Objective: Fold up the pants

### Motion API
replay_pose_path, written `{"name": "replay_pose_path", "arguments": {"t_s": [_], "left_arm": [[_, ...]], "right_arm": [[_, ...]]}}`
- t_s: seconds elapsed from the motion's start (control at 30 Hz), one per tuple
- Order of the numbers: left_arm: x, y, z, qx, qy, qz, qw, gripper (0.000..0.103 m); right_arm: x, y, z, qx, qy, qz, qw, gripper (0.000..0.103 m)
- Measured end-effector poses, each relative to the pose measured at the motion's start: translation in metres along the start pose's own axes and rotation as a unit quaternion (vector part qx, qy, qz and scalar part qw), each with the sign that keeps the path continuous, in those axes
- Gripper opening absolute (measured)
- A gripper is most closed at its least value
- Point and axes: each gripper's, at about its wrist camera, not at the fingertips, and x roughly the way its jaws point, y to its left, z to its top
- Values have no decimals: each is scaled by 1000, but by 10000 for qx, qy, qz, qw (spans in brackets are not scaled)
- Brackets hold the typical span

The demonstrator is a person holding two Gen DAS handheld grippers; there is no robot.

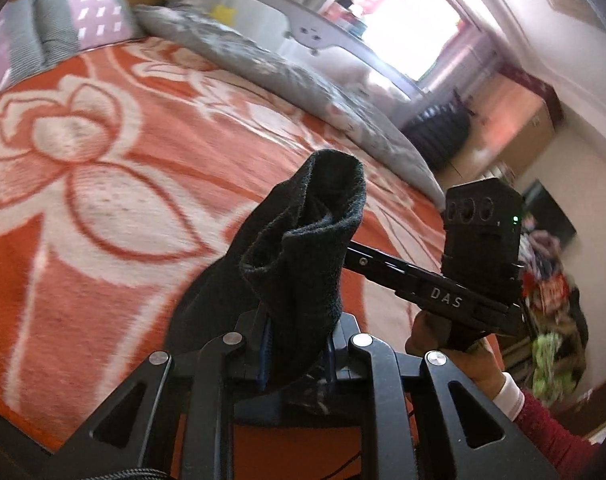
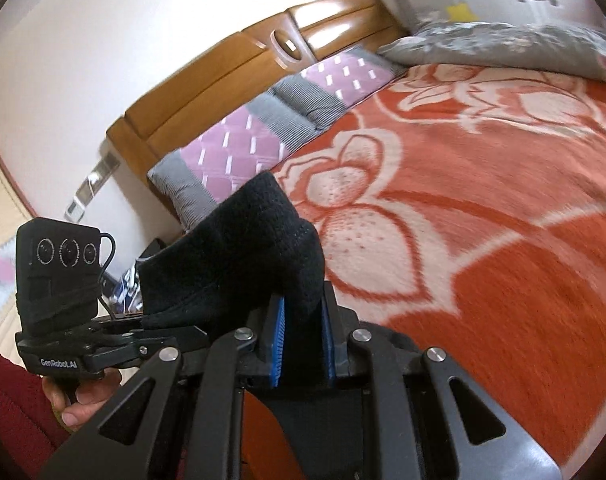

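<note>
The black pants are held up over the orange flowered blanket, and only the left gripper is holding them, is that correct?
Not quite. Both hold them: the right wrist view shows the right gripper shut on the black pants between its blue fingers. The left gripper grips them too, over the orange flowered blanket.

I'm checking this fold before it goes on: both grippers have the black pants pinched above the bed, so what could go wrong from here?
1. The left gripper holds only a bunched edge of the black pants, so the cloth could slip out.
2. In the right gripper the fabric sits thick and rumpled between the blue pads, so the fold may come out uneven.
3. The orange blanket looks fuzzy and could drag the cloth when it is laid down.
</note>
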Motion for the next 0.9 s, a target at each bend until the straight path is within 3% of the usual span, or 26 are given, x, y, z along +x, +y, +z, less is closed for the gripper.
{"name": "replay_pose_path", "arguments": {"t_s": [0.3, 0.9], "left_arm": [[44, -61, -32, 622, 551, -131, 9965, 19], [113, -105, -89, 1562, 1361, -52, 9783, 19]], "right_arm": [[-48, -39, -45, 598, -390, -268, 9971, 17], [-87, -88, -113, 1354, -633, -733, 9860, 17]]}}
